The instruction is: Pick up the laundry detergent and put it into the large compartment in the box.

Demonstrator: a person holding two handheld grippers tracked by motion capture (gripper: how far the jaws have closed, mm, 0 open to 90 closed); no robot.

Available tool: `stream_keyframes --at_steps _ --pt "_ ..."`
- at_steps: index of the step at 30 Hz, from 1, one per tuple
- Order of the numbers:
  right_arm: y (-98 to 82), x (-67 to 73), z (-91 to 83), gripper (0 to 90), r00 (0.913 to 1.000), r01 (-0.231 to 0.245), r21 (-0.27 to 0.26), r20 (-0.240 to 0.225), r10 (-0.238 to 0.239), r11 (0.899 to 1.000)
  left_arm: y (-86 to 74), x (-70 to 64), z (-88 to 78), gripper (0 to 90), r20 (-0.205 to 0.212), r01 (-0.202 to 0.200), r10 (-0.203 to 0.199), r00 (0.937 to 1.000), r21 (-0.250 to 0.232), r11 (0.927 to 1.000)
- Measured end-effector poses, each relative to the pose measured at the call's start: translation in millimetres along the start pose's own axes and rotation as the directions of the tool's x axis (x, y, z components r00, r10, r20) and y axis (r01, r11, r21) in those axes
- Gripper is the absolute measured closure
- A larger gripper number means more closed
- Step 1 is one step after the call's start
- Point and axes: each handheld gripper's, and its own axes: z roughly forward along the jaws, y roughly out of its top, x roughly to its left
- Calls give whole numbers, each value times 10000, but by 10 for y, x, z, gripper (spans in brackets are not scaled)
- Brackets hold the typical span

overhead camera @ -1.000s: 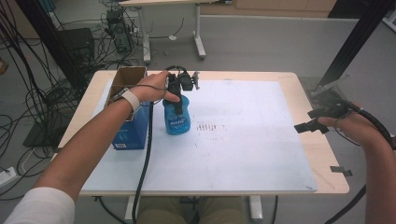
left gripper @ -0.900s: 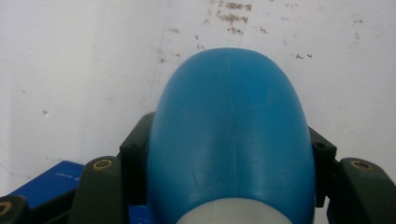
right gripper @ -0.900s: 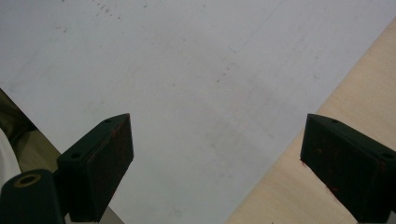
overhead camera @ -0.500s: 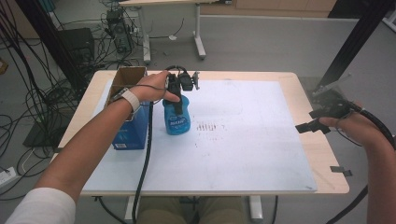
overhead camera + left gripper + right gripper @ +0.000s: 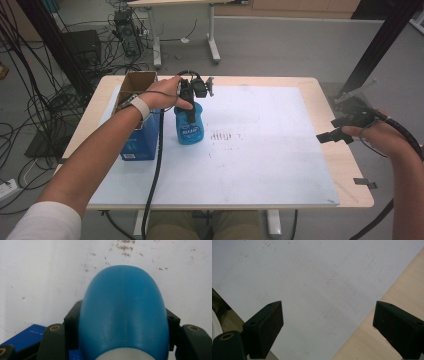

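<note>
A blue plastic bottle (image 5: 189, 128) with a printed label stands upright on the white mat (image 5: 260, 160), just right of a blue carton (image 5: 141, 141). My left gripper (image 5: 188, 106) comes down on it from above and is shut on its upper part. In the left gripper view the black jaws press both sides of the bottle's rounded blue body (image 5: 123, 310), with the left gripper (image 5: 122, 326) straddling it. My right gripper (image 5: 334, 129) hovers open over the table's right edge. In the right gripper view the right gripper (image 5: 328, 325) has only mat and wood between its spread jaws.
The blue carton has an open cardboard top (image 5: 136, 82), and its corner (image 5: 26, 336) shows beside the left jaw. The wooden table (image 5: 350, 185) frames the mat. A small dark clip (image 5: 367, 183) lies near the right front corner. Dark smudges (image 5: 225, 136) mark the mat's middle.
</note>
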Motion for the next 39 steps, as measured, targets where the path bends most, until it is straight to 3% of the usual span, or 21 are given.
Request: stream_keyframes --at_steps 39 --pt "-13 3 -9 96 10000 -5 -55 -5 5 10000 2 -10 4 381 -26 120 -120 9999 2 9999"
